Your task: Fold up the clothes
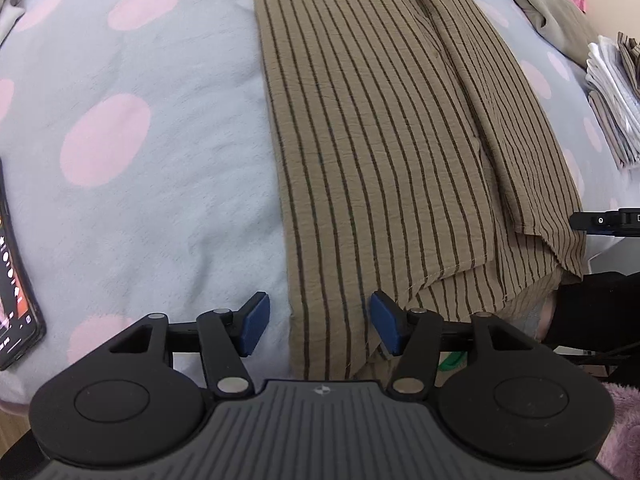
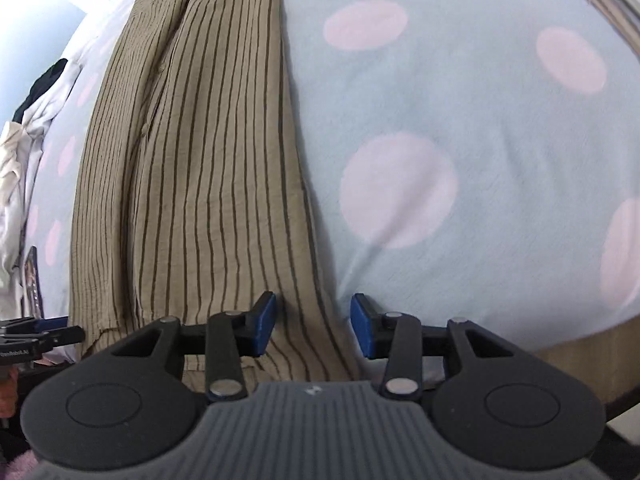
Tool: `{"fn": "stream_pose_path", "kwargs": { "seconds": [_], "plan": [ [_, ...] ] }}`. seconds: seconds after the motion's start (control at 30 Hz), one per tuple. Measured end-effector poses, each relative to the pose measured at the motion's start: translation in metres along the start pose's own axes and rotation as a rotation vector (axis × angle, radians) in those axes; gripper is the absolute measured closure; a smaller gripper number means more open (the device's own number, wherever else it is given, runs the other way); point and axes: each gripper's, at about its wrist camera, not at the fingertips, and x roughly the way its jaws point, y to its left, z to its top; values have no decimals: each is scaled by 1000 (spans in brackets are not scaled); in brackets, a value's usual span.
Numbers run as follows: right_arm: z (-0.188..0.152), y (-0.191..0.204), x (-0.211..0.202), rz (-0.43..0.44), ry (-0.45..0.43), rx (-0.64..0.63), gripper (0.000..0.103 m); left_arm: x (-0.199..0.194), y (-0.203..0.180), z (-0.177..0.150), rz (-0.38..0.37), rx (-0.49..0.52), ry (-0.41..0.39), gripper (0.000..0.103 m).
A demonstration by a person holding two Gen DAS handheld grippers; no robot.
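1. A brown striped garment (image 1: 380, 120) is laid lengthwise as a long narrow band on a pale blue bedspread with pink dots (image 1: 140, 140), its sides already turned in over the middle.
2. The left gripper (image 1: 318, 326) is held with its jaws apart over the near left edge of the garment; nothing is gripped, and the blue pads (image 1: 254, 326) stand clear of the cloth.
3. The right gripper (image 2: 313, 328) is likewise parted over the near right edge, with a strip of fabric lying between the jaws but not pinched.
4. The fabric is judged thin, light and limp, with a crinkled weave; slipping of the stacked layers is likely.
5. Hold is best taken at the two near hem corners, all layers pinched together.
6. A stack of folded clothes (image 1: 612, 96) is seen at the far right of the left wrist view.
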Motion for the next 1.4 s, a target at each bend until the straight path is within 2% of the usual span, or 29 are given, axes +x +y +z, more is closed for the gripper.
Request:
{"fn": "stream_pose_path", "kwargs": {
  "seconds": [0.03, 0.07, 0.1, 0.17, 0.2, 0.23, 0.37, 0.43, 0.5, 0.53, 0.6, 0.73, 0.77, 0.8, 0.83, 0.87, 0.9, 0.93, 0.97, 1.03, 1.27, 1.4],
  "plan": [
    [0, 2, 1, -1, 0, -12, 58, 1, -1, -1, 4, 3, -3, 51],
    [0, 3, 2, 0, 4, -23, 71, 0, -3, -1, 15, 13, -10, 63],
    [1, 3, 2, 0, 7, -34, 88, 0, -5, -3, 26, 25, -16, 77],
    [1, 5, 4, 9, 16, -49, 96, 0, -7, -6, 24, 30, -16, 87],
    [1, 6, 5, 16, 23, -49, 97, 0, -6, -7, 9, 20, -9, 98],
    [1, 7, 6, 12, 27, -55, 98, 1, -4, -8, -5, 14, -3, 100],
    [8, 7, 5, 1, 25, -75, 97, -3, 0, -8, -21, 2, -14, 99],
    [14, 6, 3, 8, 14, -77, 88, -6, 1, -7, -21, -1, -37, 87],
    [19, 5, 2, 21, -4, -63, 54, -9, 4, -6, -29, -19, -58, 50],
    [21, 4, 2, 27, -13, -56, 54, -7, 6, -5, -48, -42, -58, 46],
    [26, 4, 6, 27, -1, -49, 54, -2, 7, -5, -55, -53, -40, 46],
    [26, 22, 15, -24, 15, -108, 54, 3, -4, -6, 6, 5, -35, 46],
    [26, 27, 17, -50, 13, -137, 61, 5, -8, -6, 28, 23, -37, 48],
    [25, 32, 18, -71, 10, -164, 69, 4, -13, -7, 46, 43, -43, 55],
    [24, 36, 18, -85, 5, -190, 73, 3, -17, -8, 58, 66, -49, 59],
    [24, 39, 17, -90, 1, -206, 81, 1, -20, -8, 55, 84, -55, 74],
    [24, 41, 17, -85, -2, -212, 89, -1, -22, -8, 49, 101, -61, 93],
    [24, 42, 16, -80, -4, -217, 93, -4, -25, -8, 43, 118, -67, 101],
    [25, 42, 14, -66, -6, -213, 98, -6, -25, -9, 40, 120, -72, 101],
    [29, 40, 8, -21, -10, -184, 99, -13, -25, -10, 21, 119, -85, 102],
    [50, 40, -35, 162, -63, -151, 100, -61, -13, 5, -163, 97, -163, 102],
    [31, 28, -84, 235, -122, -194, 100, -97, 0, 20, -264, 101, -250, 102]
  ]
}}
